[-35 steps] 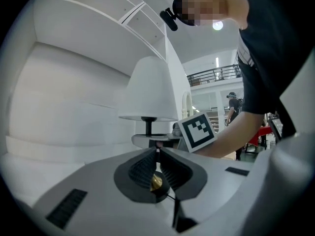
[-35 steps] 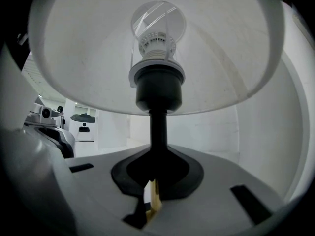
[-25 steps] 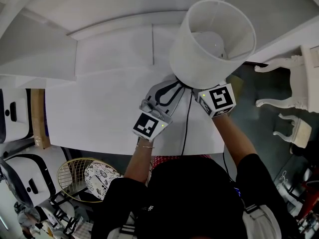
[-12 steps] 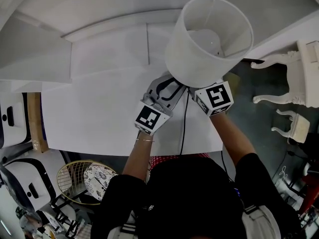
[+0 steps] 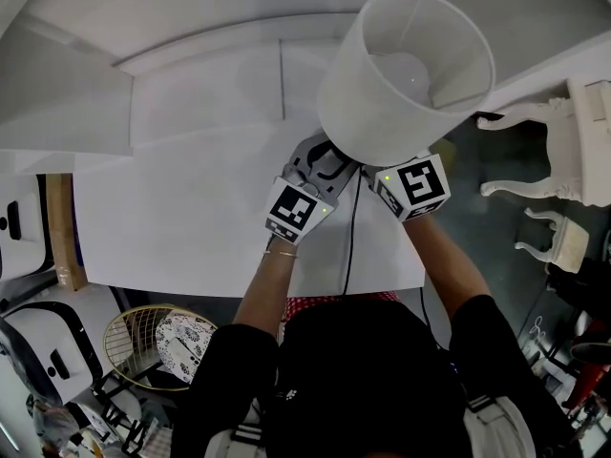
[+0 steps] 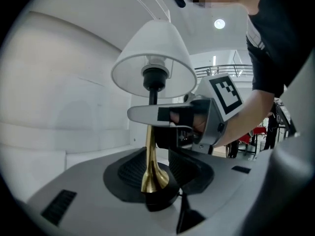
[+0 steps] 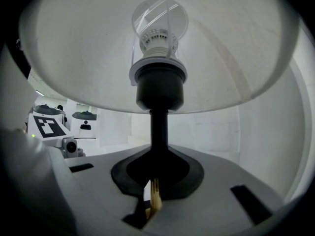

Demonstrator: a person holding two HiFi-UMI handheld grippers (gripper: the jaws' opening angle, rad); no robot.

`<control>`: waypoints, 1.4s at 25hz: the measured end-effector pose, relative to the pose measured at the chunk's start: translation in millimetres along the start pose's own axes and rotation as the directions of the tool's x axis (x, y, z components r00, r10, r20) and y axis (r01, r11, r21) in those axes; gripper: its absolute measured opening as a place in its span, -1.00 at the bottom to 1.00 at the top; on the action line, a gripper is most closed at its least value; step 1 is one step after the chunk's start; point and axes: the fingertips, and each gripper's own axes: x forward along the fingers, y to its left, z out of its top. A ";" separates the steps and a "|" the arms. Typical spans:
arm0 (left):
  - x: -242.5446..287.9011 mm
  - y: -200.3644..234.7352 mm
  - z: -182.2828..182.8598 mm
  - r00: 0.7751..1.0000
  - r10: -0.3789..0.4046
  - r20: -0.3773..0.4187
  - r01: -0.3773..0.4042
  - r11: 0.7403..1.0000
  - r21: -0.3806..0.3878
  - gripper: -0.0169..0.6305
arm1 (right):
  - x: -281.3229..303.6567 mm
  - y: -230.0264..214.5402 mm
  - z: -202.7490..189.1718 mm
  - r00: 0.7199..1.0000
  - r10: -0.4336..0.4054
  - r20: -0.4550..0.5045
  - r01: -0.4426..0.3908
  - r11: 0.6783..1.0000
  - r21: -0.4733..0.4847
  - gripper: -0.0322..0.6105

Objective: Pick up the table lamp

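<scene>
The table lamp has a white drum shade (image 5: 406, 74), a black socket and upper stem (image 7: 158, 127), and a brass lower stem (image 6: 151, 166). Its black cord (image 5: 348, 246) hangs over the white table (image 5: 181, 208). My right gripper (image 7: 157, 181) is shut on the black part of the stem, just under the shade; its marker cube (image 5: 412, 187) shows beside the shade. My left gripper (image 6: 160, 173) sits lower, its jaws opening, with the brass stem between the dark pads (image 6: 129, 172) and a gap on each side. The lamp's foot is hidden.
A white carved chair (image 5: 549, 156) stands at the right, off the table's edge. A gold wire basket (image 5: 153, 346) and white machines (image 5: 29, 227) are at the left on the floor. A white wall ledge (image 5: 220, 51) runs behind the table.
The left gripper has slid further in under the shade, sunk a little, and its jaws have spread apart. The right gripper and lamp have stayed put.
</scene>
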 end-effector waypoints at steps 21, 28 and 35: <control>36.1 7.6 1.1 1.000 -0.024 -0.013 0.024 1.000 -0.011 -0.54 | -1.0 0.2 -0.2 1.000 -0.012 -0.014 0.012 1.000 -0.004 -0.82; 44.3 8.1 1.9 1.000 -0.030 -0.010 0.030 0.999 -0.017 -0.53 | -1.0 1.5 2.0 1.000 -0.007 -0.006 0.007 1.000 -0.019 -0.82; 45.9 7.6 3.0 1.000 -0.022 -0.006 0.022 1.000 0.006 -0.54 | -1.8 2.2 3.4 1.000 -0.007 0.002 0.007 0.999 -0.046 -0.82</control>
